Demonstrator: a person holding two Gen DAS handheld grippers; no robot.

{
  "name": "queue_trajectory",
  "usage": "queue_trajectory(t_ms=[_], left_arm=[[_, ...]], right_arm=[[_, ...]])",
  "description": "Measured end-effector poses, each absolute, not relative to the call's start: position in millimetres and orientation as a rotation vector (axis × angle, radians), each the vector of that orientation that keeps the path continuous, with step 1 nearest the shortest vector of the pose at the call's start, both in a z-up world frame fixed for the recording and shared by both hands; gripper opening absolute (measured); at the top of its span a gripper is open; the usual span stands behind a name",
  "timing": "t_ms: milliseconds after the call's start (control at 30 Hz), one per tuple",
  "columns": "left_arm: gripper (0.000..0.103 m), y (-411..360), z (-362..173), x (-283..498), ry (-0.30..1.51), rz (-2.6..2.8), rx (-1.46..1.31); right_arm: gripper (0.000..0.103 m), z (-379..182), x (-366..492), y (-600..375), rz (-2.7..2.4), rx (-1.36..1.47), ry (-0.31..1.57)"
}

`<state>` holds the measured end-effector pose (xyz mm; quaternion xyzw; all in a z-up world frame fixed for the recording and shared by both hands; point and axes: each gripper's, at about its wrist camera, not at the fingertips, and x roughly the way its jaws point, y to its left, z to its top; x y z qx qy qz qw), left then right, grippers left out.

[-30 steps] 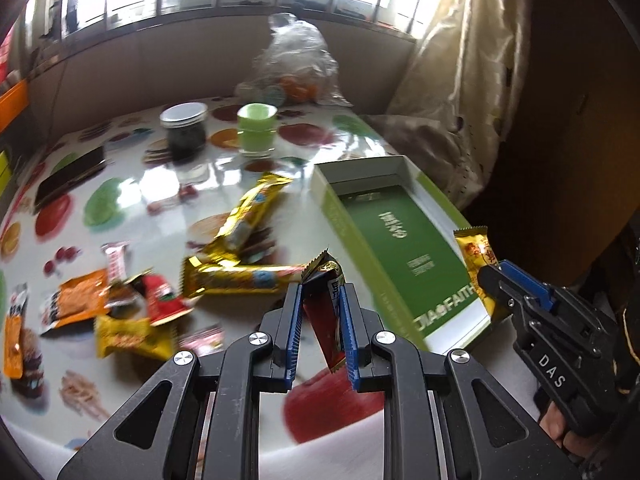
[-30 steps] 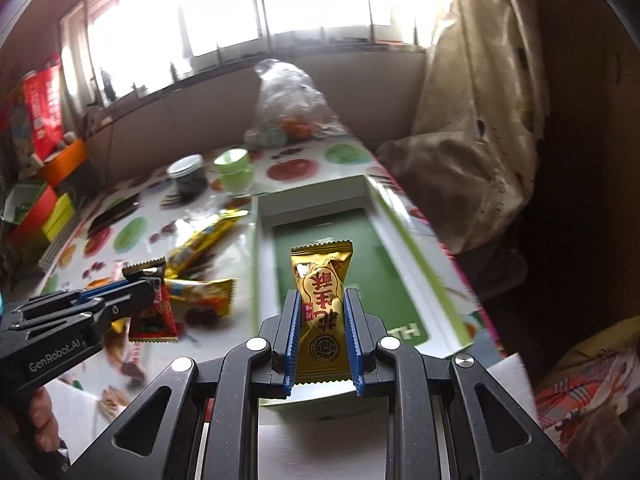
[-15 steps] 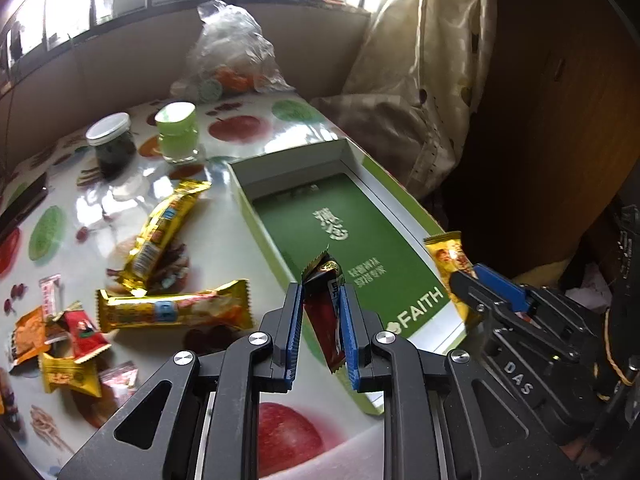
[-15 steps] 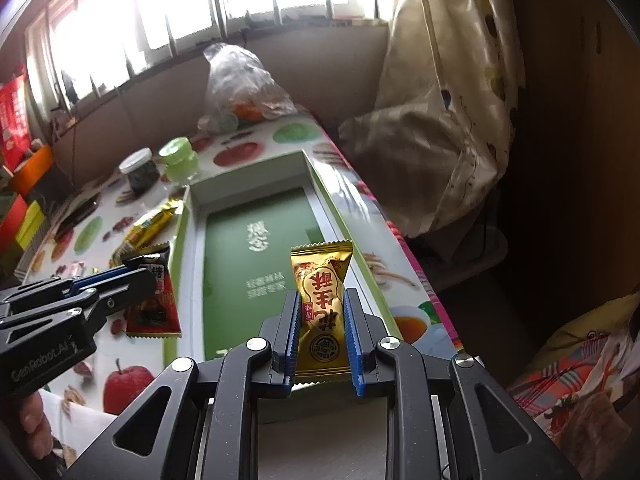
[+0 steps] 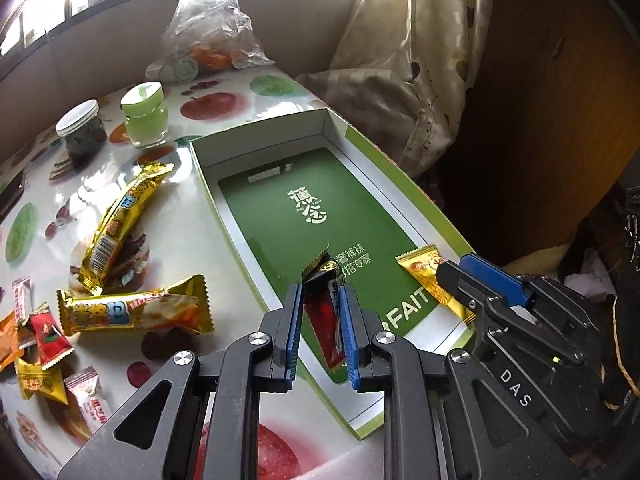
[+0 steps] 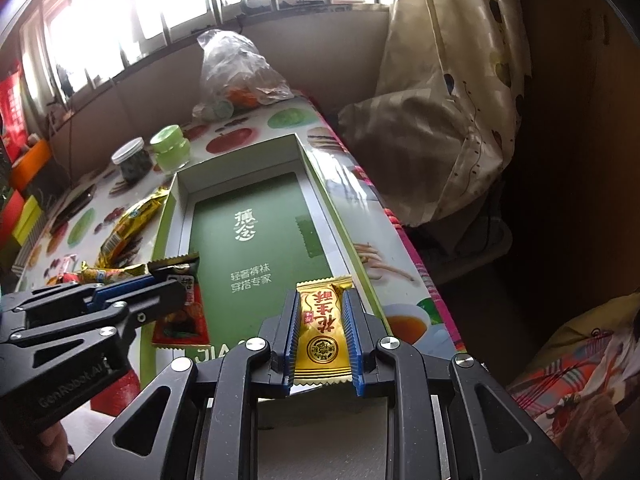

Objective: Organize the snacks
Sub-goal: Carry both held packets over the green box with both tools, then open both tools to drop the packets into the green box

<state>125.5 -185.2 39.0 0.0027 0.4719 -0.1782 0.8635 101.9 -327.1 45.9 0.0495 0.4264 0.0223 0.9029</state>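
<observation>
An open green-and-white box (image 5: 256, 132) lies on the fruit-print table. My left gripper (image 5: 320, 294) is shut on a red-and-black snack packet (image 5: 326, 316) and hangs over the box's near left corner. In the right wrist view my right gripper (image 6: 320, 300) is shut on a yellow packet (image 6: 322, 332) with red characters, over the near right part of the box (image 6: 240, 156). The left gripper (image 6: 176, 286) and its red packet (image 6: 182, 316) show at that view's left. The right gripper (image 5: 454, 276) and yellow packet (image 5: 420, 266) appear at the left wrist view's right.
Two long gold bars (image 5: 120, 220) (image 5: 136, 312) and several small packets (image 5: 44, 340) lie left of the box. A dark jar (image 5: 82, 132), a green jar (image 5: 144, 116) and a plastic bag (image 5: 208, 36) stand behind. A curtain (image 5: 400, 60) hangs past the table's right edge.
Both grippers have moved over the box's near end and sunk a little, each still holding its packet. The loose snacks have slid to the left of the left wrist view.
</observation>
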Motion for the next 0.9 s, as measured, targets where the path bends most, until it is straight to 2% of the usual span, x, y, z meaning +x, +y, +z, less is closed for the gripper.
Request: queue_trajectory(t_ms=[267, 500, 633, 900], left_arm=[[0.02, -187, 28, 133, 1.024, -0.391, -0.007], [0.022, -189, 28, 133, 1.031, -0.403, -0.006], [0.035, -188, 31, 132, 1.022, -0.407, -0.014], [0.039, -176, 49, 119, 0.964, -0.384, -0.012]], right_arm=[[0.024, 44, 102, -328, 0.042, 0.109, 0.885], [0.032, 46, 98, -329, 0.033, 0.106, 0.877], [0.034, 49, 96, -327, 0.024, 0.091, 0.871], [0.036, 66, 85, -320, -0.018, 0.041, 0.829]])
